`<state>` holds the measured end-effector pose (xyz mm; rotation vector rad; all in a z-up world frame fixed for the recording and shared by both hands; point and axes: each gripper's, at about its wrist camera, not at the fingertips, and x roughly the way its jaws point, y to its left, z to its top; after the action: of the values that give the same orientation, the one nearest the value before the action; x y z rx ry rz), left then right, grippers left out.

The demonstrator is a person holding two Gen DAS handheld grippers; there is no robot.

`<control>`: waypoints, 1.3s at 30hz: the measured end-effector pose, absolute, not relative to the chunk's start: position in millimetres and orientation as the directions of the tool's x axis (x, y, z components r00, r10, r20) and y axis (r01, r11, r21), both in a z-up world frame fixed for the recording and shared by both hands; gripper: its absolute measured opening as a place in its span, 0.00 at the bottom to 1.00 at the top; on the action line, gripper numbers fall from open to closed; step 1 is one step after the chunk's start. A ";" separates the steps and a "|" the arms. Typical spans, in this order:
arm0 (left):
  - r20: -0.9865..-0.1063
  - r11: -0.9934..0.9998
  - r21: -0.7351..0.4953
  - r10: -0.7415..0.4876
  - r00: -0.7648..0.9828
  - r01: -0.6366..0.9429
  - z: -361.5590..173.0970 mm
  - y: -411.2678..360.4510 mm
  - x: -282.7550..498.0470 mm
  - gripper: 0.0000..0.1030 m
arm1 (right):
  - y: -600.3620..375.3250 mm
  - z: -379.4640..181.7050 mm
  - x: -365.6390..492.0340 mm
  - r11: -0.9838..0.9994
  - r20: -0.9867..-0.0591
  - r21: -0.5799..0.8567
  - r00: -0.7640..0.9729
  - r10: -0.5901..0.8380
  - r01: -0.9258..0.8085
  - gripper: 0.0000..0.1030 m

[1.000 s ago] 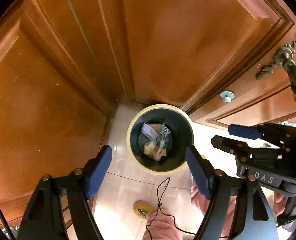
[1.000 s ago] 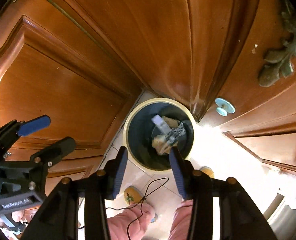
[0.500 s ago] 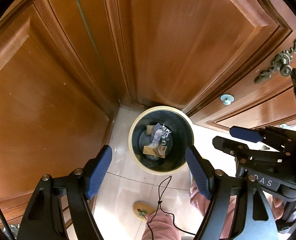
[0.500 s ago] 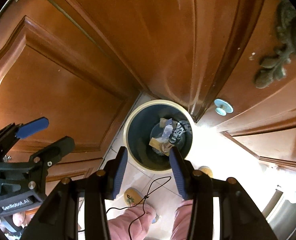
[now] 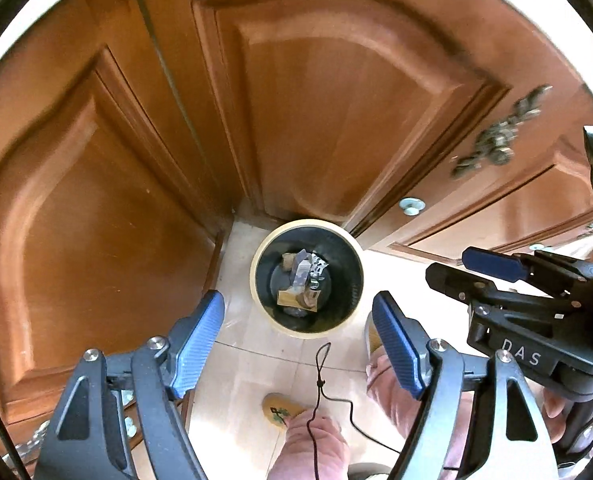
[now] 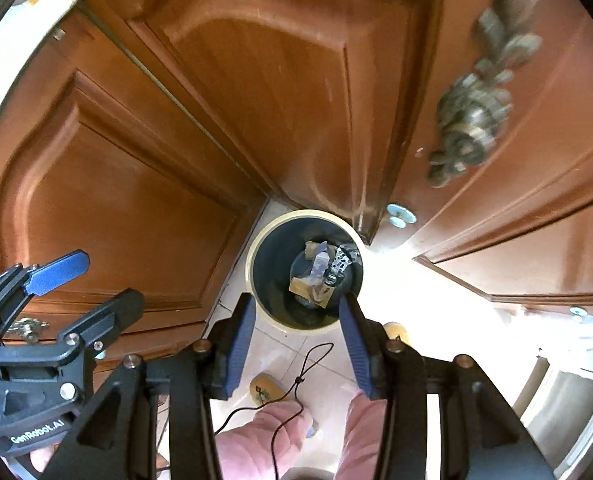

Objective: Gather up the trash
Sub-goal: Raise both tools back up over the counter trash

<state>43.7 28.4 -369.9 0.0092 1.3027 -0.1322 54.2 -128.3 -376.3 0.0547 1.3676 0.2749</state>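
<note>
A round dark trash bin with a cream rim [image 5: 270,318] [image 6: 252,252] stands on the tiled floor in the corner of wooden cabinets, far below both grippers. Trash lies at its bottom [image 5: 302,284] [image 6: 320,276]: cardboard bits, a grey wrapper and a patterned packet. My left gripper [image 5: 300,340] is open and empty, high above the bin. My right gripper [image 6: 296,344] is open and empty too, above the bin's near rim. Each gripper shows in the other's view: the right one [image 5: 492,276] and the left one [image 6: 84,284].
Wooden cabinet doors [image 5: 336,120] [image 6: 96,208] surround the bin, with an ornate metal handle [image 5: 496,140] [image 6: 476,108] and a round doorstop [image 5: 411,205] [image 6: 400,214]. The person's pink-trousered legs and yellow slippers [image 5: 280,410] [image 6: 266,388] stand on the floor, with a dangling black cord [image 5: 320,376].
Both grippers have risen away from the bin, which looks smaller now. The trash has settled at the bin's bottom. The jaws stay open.
</note>
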 end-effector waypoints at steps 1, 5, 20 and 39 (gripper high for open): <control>-0.960 0.992 -0.071 -0.097 0.261 0.108 -357.9 27.0 41.9 0.73 | -130.4 -364.7 51.5 0.967 -0.956 0.197 0.185 0.226 -0.164 0.43; -0.956 0.990 -0.062 -0.096 0.279 0.129 -315.3 22.5 37.0 0.75 | -136.0 -319.1 44.2 0.968 -0.950 0.178 0.227 0.215 -0.175 0.43; -0.865 0.984 0.006 -0.084 0.494 0.177 -129.1 21.1 33.2 0.83 | -155.4 -128.4 23.9 0.971 -0.862 0.109 0.466 0.200 -0.214 0.43; -0.745 0.958 0.119 -0.086 0.661 0.259 11.2 -28.3 132.6 0.91 | -210.6 4.4 136.5 0.961 -0.765 0.057 0.607 0.216 -0.269 0.55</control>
<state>132.6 -28.3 11.2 0.2232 0.8272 -0.1973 136.5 -210.6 4.4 -0.0657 0.8750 0.2806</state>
